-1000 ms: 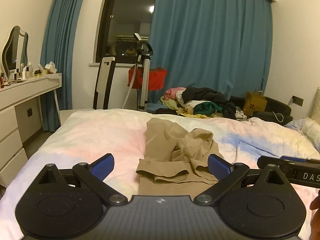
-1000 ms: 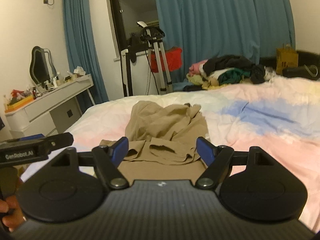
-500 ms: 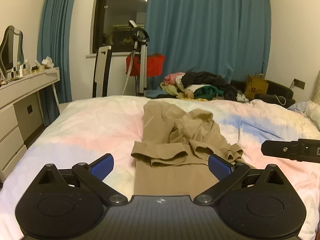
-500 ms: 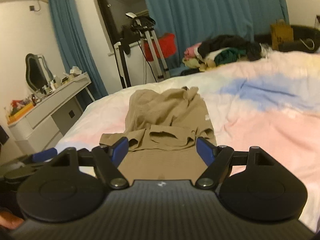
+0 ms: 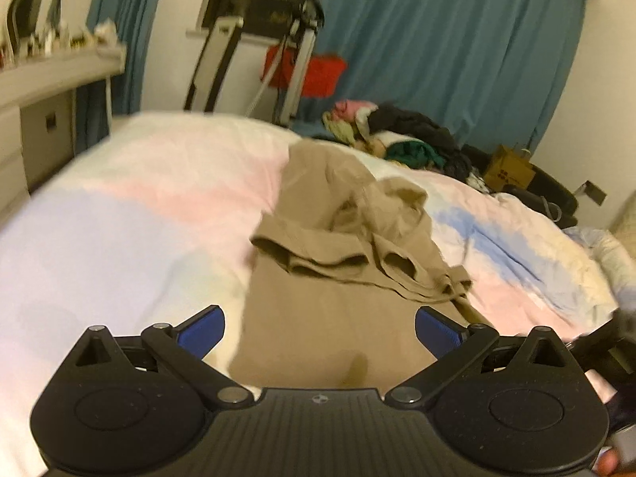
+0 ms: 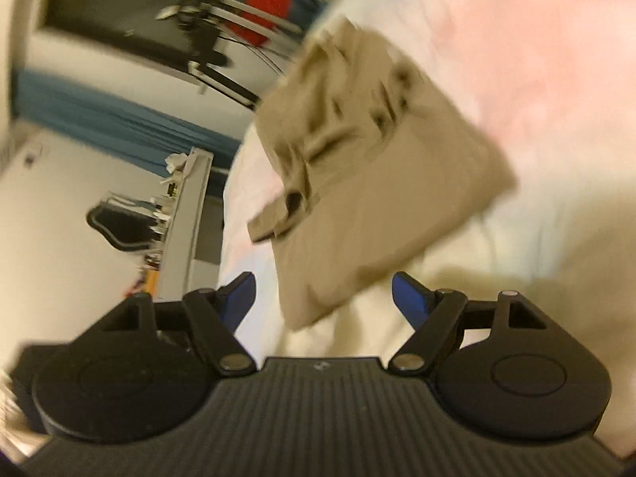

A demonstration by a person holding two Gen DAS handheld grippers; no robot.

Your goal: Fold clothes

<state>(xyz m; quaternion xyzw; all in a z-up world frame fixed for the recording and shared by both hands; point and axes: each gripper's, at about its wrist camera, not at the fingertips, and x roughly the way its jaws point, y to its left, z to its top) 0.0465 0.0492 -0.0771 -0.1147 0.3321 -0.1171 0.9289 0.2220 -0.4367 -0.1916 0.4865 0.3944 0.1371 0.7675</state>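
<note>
A tan garment point(image 5: 338, 278) lies on the pastel bedspread point(image 5: 131, 214), its near part flat and its far part bunched with folded cuffs. My left gripper point(image 5: 320, 328) is open just above the garment's near edge, blue pads wide apart with nothing between them. In the right wrist view, which is rolled hard sideways and blurred, the same tan garment point(image 6: 377, 183) fills the middle. My right gripper point(image 6: 324, 298) is open over the garment's near corner, holding nothing. The right tool's dark body point(image 5: 612, 353) shows at the left view's right edge.
A pile of mixed clothes point(image 5: 397, 135) sits beyond the bed's far edge before blue curtains point(image 5: 437, 47). A white dresser point(image 5: 43, 91) stands left, with a tripod and red item point(image 5: 310, 71) by the window. A brown box point(image 5: 512, 167) lies far right.
Both grippers dropped closer to the garment's near edge. The right gripper rolled sharply sideways, and its view has gone blurry. Both stayed open.
</note>
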